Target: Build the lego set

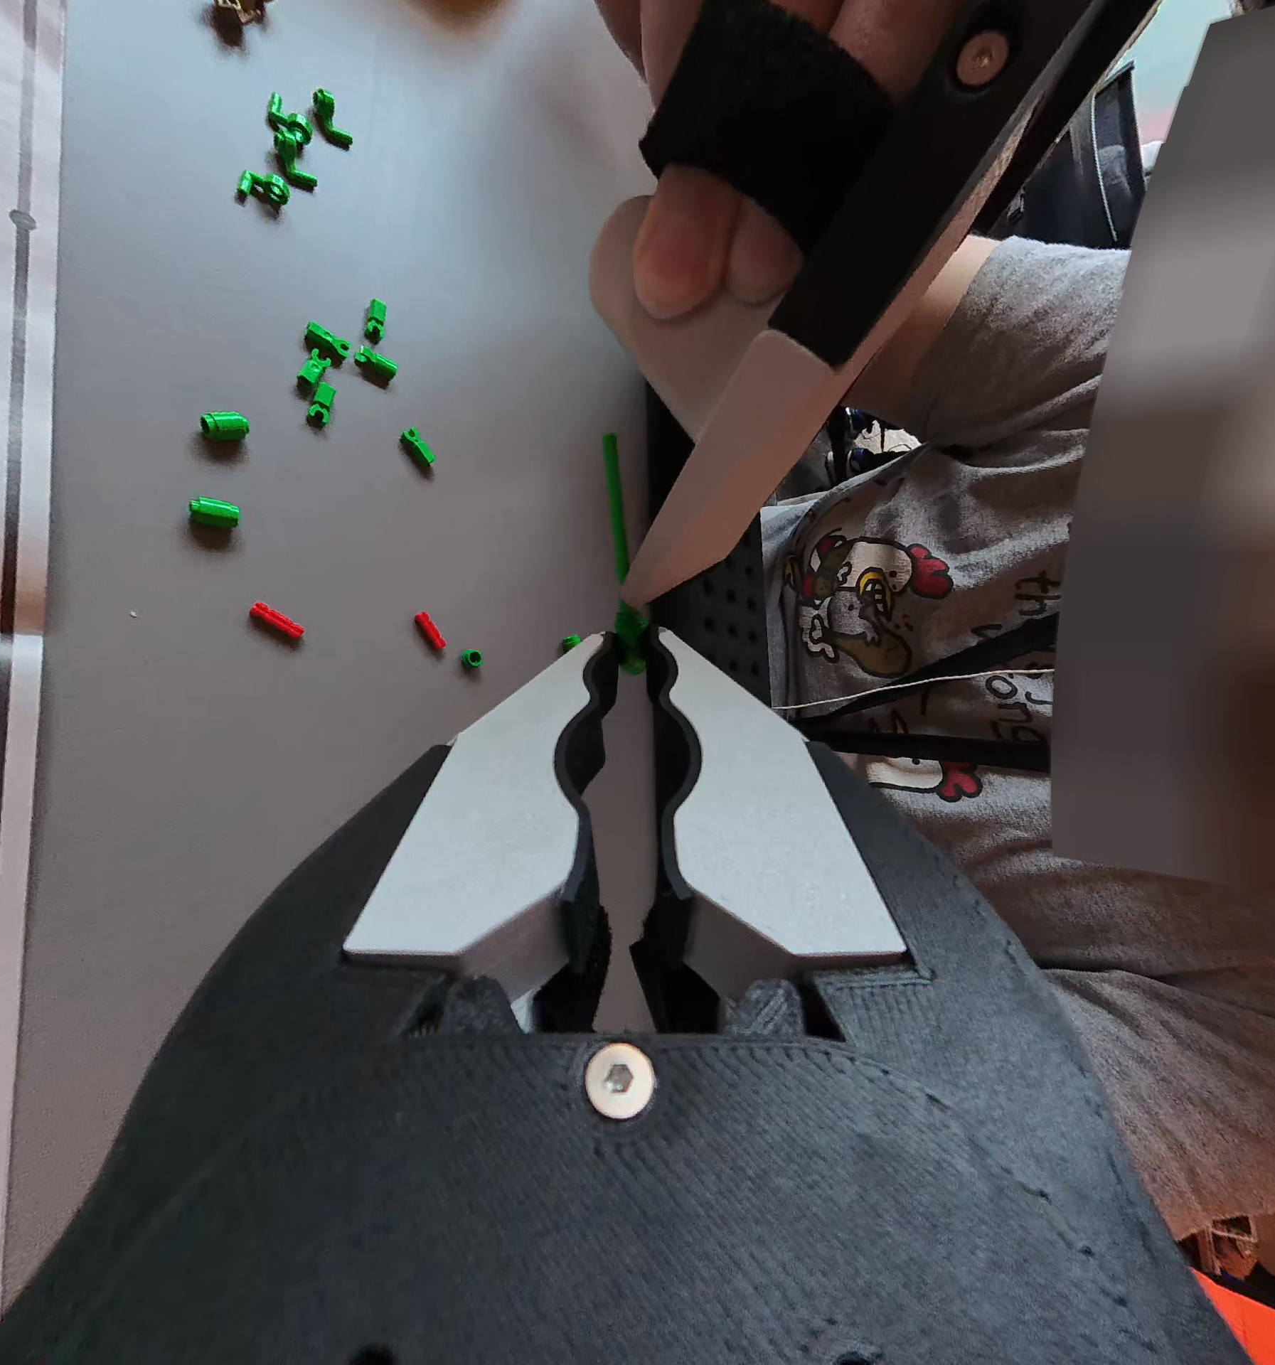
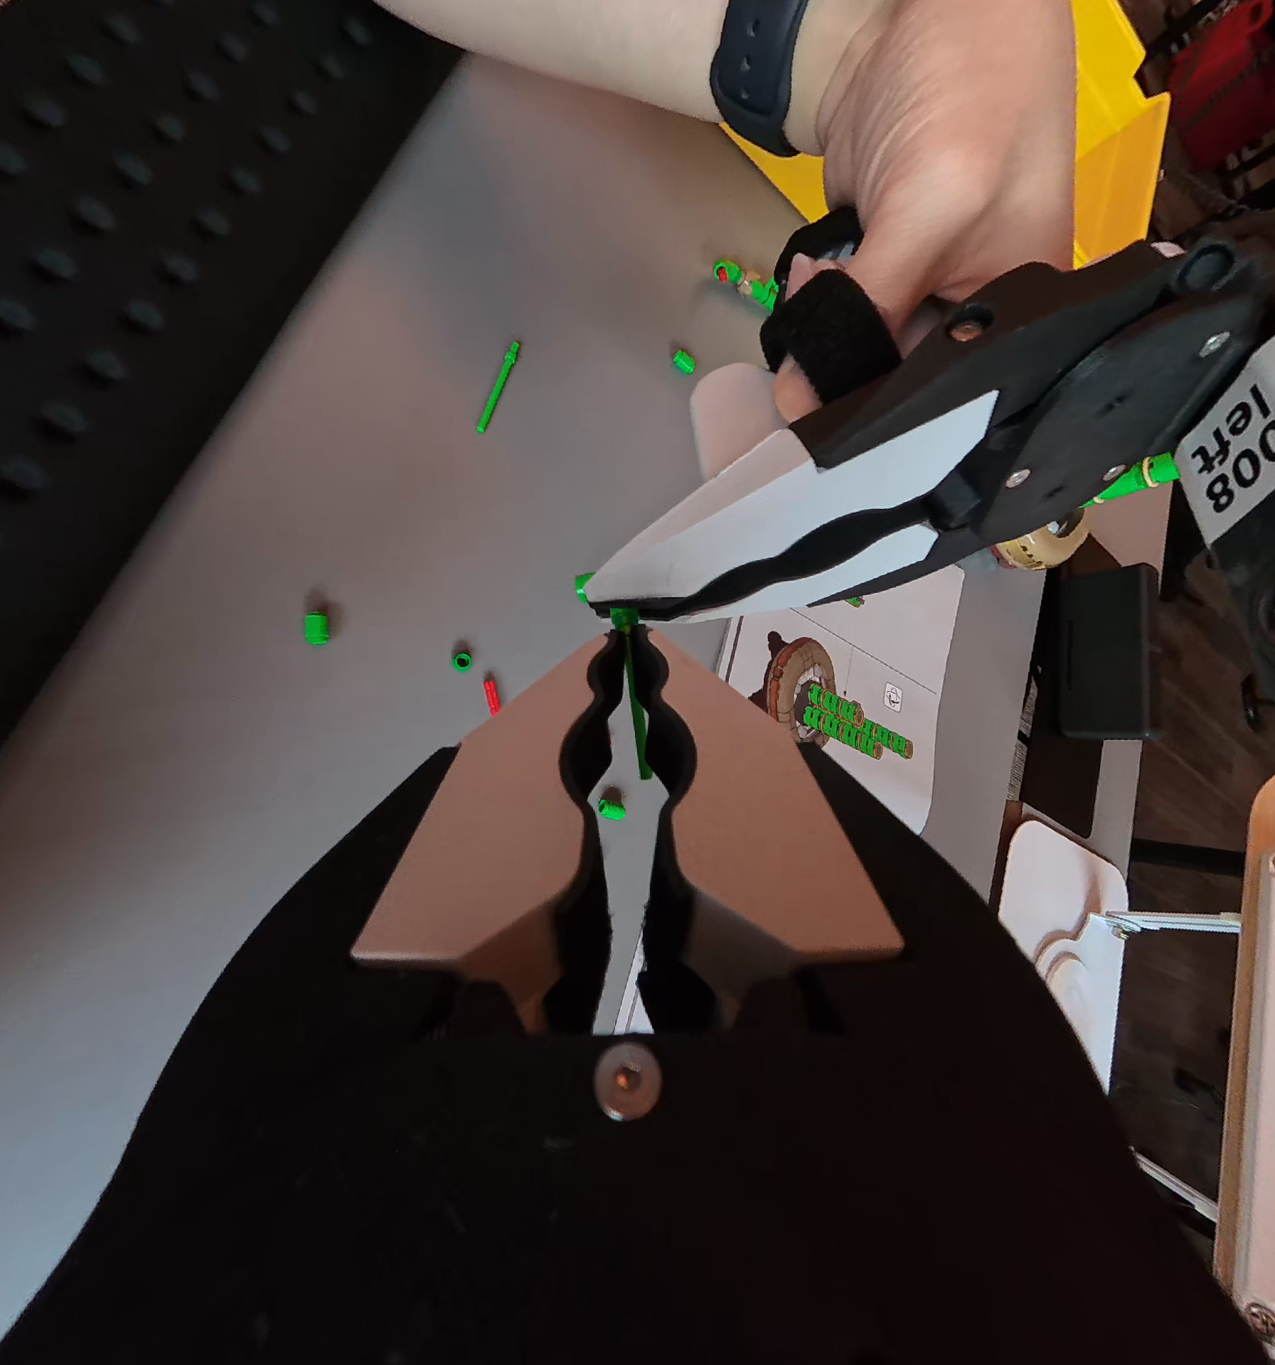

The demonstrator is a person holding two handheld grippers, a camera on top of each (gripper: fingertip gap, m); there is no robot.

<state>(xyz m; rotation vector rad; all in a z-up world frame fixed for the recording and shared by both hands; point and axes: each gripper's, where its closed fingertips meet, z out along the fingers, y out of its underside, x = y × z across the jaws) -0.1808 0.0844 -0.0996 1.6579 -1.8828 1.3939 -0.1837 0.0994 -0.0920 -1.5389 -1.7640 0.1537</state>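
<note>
One camera sits on the left gripper and looks forward along its two fingers, very close to the grey table, with a person in a grey shirt on the right side of the picture. The other camera sits on the right gripper and looks along its own fingers, down and across the same table toward a paper booklet. Both views are very near and both show the spot where the two tips meet at a small green piece, and each view sees the other gripper coming in from the upper right.
</note>
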